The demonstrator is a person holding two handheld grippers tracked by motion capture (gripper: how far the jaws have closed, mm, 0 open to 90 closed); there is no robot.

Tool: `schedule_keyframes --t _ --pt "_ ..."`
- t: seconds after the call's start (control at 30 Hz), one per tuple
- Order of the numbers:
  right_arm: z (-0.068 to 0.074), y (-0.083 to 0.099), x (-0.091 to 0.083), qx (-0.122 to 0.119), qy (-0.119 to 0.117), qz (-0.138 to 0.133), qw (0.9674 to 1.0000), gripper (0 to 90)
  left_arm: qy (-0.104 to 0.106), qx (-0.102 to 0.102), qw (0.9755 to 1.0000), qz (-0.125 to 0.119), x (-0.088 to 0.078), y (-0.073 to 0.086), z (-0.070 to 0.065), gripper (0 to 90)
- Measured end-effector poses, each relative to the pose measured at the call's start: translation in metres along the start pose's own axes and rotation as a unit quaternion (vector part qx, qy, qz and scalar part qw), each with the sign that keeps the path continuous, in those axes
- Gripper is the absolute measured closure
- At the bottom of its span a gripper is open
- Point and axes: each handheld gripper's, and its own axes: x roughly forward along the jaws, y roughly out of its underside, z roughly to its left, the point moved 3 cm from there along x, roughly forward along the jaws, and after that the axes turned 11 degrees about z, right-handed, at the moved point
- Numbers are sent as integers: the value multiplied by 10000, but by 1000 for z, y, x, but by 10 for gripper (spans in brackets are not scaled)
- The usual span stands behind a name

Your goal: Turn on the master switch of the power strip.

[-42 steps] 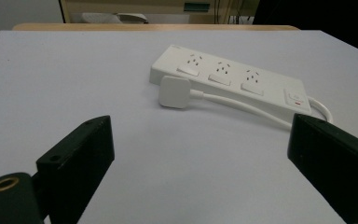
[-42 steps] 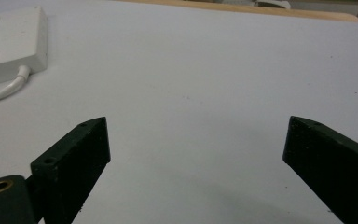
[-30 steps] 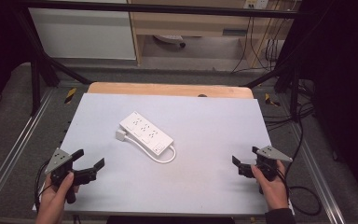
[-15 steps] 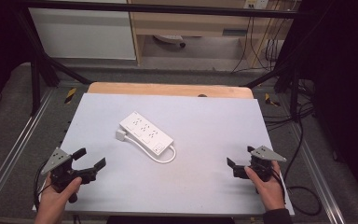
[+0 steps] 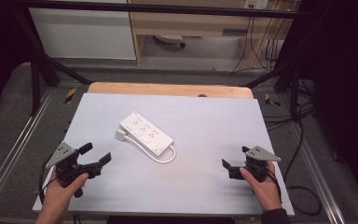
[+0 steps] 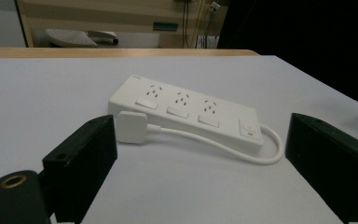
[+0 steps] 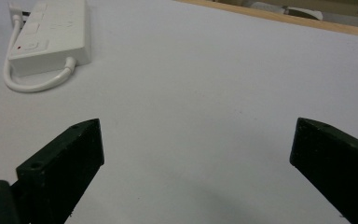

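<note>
White power strip (image 5: 146, 136) lies flat mid-counter (image 5: 205, 186), its cord looped beside it. Your left tongs (image 5: 95, 156) point at it, wide apart and empty; your right tongs (image 5: 234, 162) wait well off, also spread wide.

White power strip (image 5: 146, 134) w/ white cord (image 5: 162, 157) and white plug (image 6: 131, 127), tiny red dot by its switch (image 6: 248, 131), on a pale grey table (image 5: 205, 121) w/ a light wood strip at the far edge. Both grippers black, left gripper (image 5: 95, 156) and right gripper (image 5: 235, 161), each w/ grey plate on top.
</note>
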Motion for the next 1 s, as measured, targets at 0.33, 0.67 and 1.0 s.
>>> schedule_keyframes --t 0.33,0.67,1.0 --pt "3 -1 0 -41 -23 -13 10000 42 108 69 9999 23 10 -15 -10 66" --pt "3 -1 0 5 -69 20 10000 39 242 183 9995 100 29 -29 -21 57" --pt "2 0 0 31 -96 20 9999 39 333 283 9989 180 44 -35 -33 71"
